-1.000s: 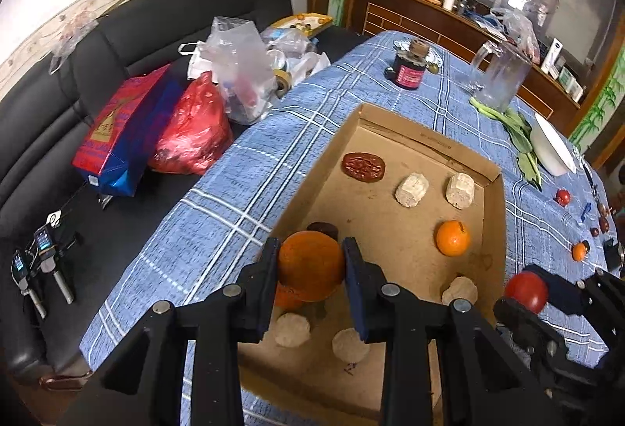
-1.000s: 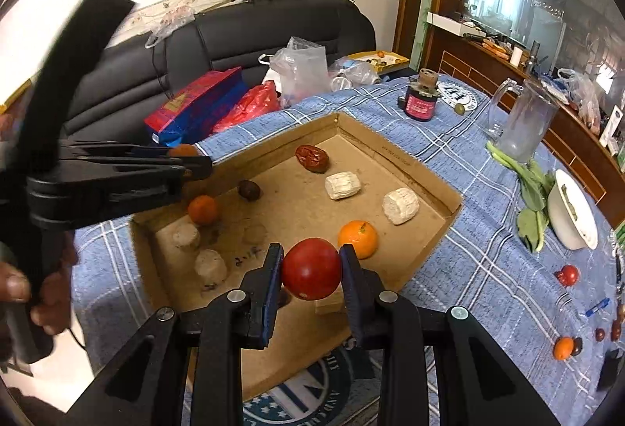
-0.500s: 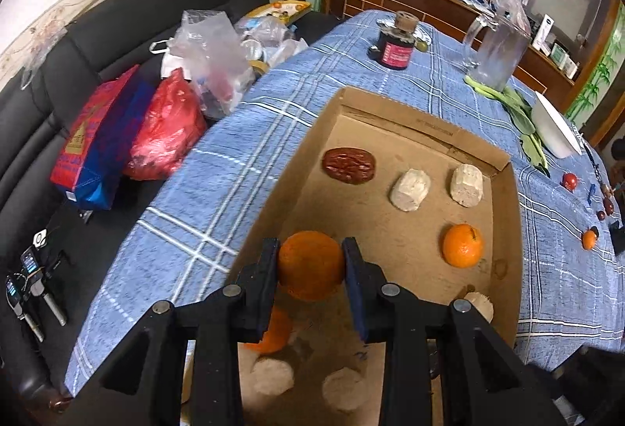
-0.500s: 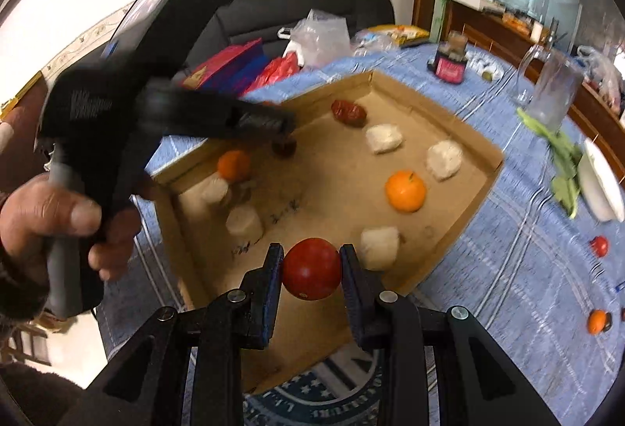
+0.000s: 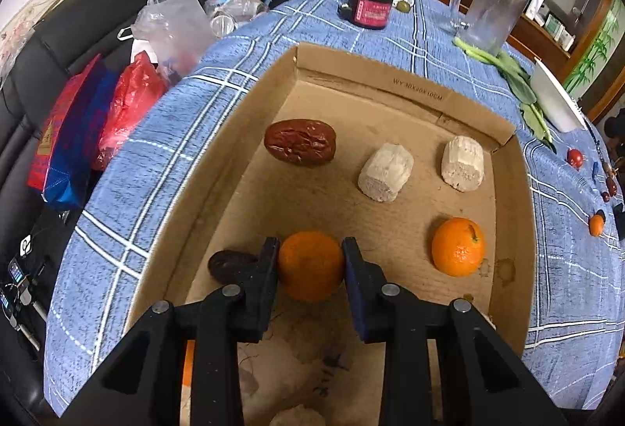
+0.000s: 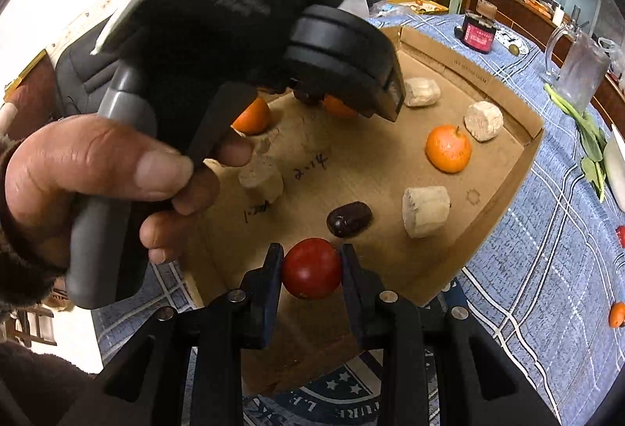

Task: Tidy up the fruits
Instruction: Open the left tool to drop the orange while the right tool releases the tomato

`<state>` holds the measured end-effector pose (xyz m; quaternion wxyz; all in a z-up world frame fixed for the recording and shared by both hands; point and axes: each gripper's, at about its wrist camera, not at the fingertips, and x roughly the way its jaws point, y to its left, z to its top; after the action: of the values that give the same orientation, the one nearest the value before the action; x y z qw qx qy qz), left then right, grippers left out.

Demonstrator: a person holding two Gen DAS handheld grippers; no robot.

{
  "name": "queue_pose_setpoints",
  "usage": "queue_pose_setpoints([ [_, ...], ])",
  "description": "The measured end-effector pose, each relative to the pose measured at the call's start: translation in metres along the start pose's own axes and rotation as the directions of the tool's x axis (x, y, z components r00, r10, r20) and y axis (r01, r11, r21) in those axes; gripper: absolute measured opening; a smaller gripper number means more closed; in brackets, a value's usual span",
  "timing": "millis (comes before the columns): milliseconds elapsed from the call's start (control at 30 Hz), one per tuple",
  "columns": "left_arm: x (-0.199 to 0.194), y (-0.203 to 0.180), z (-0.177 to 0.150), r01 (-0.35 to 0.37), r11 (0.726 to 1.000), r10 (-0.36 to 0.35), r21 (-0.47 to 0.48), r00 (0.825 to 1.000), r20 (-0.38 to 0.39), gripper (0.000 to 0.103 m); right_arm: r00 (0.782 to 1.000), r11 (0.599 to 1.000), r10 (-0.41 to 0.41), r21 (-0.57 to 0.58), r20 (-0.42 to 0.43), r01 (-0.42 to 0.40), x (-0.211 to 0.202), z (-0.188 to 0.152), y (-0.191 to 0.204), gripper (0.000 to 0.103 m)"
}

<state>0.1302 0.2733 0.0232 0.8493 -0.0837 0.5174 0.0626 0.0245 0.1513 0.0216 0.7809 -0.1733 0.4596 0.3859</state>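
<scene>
My left gripper point(image 5: 310, 271) is shut on an orange point(image 5: 310, 270) and holds it over the near left part of a shallow cardboard tray point(image 5: 390, 84). My right gripper point(image 6: 311, 273) is shut on a red tomato point(image 6: 311, 271) above the tray's near edge point(image 6: 504, 188). The tray holds another orange point(image 5: 458, 246), a red date point(image 5: 300, 141), a dark date point(image 5: 230, 265) and several pale root chunks point(image 5: 385, 171). In the right wrist view the left gripper's body and hand point(image 6: 218, 47) fill the upper left and hide part of the tray.
A blue plaid cloth point(image 5: 148, 160) covers the table. A dark jar point(image 5: 370, 5), a glass pitcher point(image 5: 490, 8), greens point(image 5: 508, 74) and a white bowl point(image 5: 554, 102) stand beyond the tray. Small fruits point(image 5: 595, 225) lie at the right. A black sofa with bags point(image 5: 129, 106) is at the left.
My left gripper has moved forward and lower over the tray with its orange. The right gripper has moved closer to the tray's near edge with the tomato; the left hand now looms larger.
</scene>
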Motion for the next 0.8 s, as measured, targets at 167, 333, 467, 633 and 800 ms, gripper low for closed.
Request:
queue_pose_setpoints([
  [167, 0.003, -0.005, 0.005, -0.005, 1.000, 0.005, 0.015, 1.000, -0.002, 0.031, 1.000, 1.000, -0.006, 0.008, -0.012, 0.006, 0.006, 0.000, -0.003, 0.033],
  [333, 0.004, -0.003, 0.007, 0.000, 1.000, 0.000, 0.016, 1.000, -0.006, 0.031, 1.000, 1.000, -0.017, 0.005, -0.008, 0.017, 0.010, 0.004, -0.006, 0.033],
  [467, 0.004, -0.003, 0.008, 0.000, 1.000, 0.000, 0.020, 1.000, -0.008, 0.031, 1.000, 1.000, -0.021, 0.008, -0.009, 0.021, 0.011, 0.005, -0.004, 0.033],
  [633, 0.005, -0.003, 0.008, -0.002, 1.000, 0.002, 0.022, 1.000, -0.010, 0.032, 1.000, 1.000, -0.028, 0.014, -0.010, 0.028, 0.007, 0.002, -0.001, 0.033],
  [800, 0.000, -0.001, 0.007, -0.009, 1.000, 0.009, 0.022, 1.000, -0.002, 0.037, 0.999, 0.999, -0.034, 0.028, 0.009, 0.033, 0.001, 0.001, -0.001, 0.053],
])
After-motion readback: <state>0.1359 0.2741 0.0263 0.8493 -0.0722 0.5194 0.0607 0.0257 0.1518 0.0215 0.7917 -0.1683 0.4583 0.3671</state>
